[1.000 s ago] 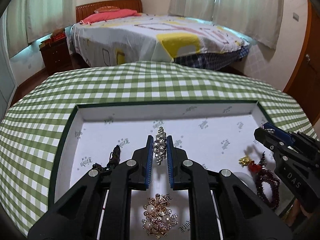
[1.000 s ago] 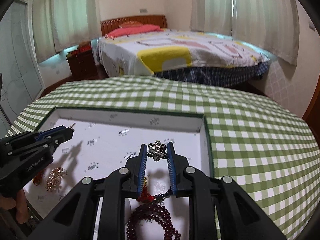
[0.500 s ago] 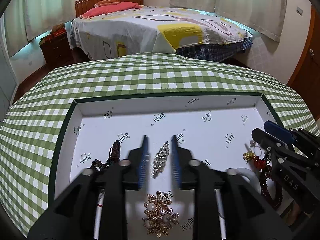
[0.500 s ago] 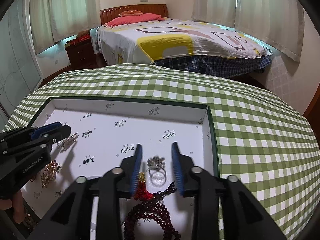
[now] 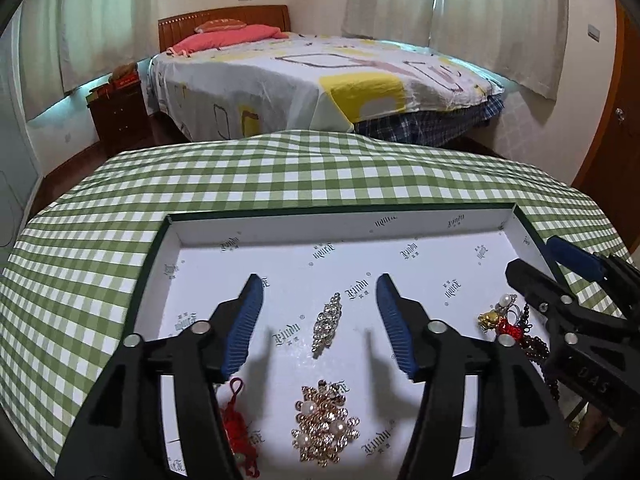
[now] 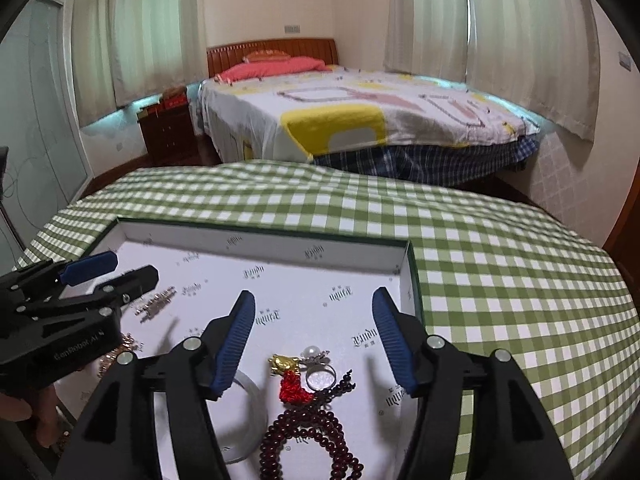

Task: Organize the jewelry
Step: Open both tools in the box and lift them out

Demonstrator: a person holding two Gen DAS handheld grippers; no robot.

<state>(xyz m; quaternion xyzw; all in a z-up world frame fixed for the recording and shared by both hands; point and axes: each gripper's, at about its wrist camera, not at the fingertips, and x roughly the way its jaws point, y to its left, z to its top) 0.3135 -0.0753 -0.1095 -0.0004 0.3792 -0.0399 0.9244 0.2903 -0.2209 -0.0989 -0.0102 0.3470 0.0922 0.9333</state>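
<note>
Green checked tablecloth (image 5: 280, 184); bed (image 5: 320, 76) beyond, red pillow (image 5: 232, 34), curtains (image 5: 496, 16).

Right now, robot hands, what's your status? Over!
Left gripper open, right gripper open. Crystal brooch and ring lying in tray. Nothing blocking.

**A bedroom at home**

We're in a lived-in bedroom: a bed (image 5: 320, 76) with a patterned sheet and pink pillow (image 5: 232, 34) against a wooden headboard (image 6: 272, 48), a dark nightstand (image 5: 120, 116) beside it, pale curtains (image 6: 520, 28) drawn, and a green-checked tablecloth (image 6: 500, 264) up front.
</note>
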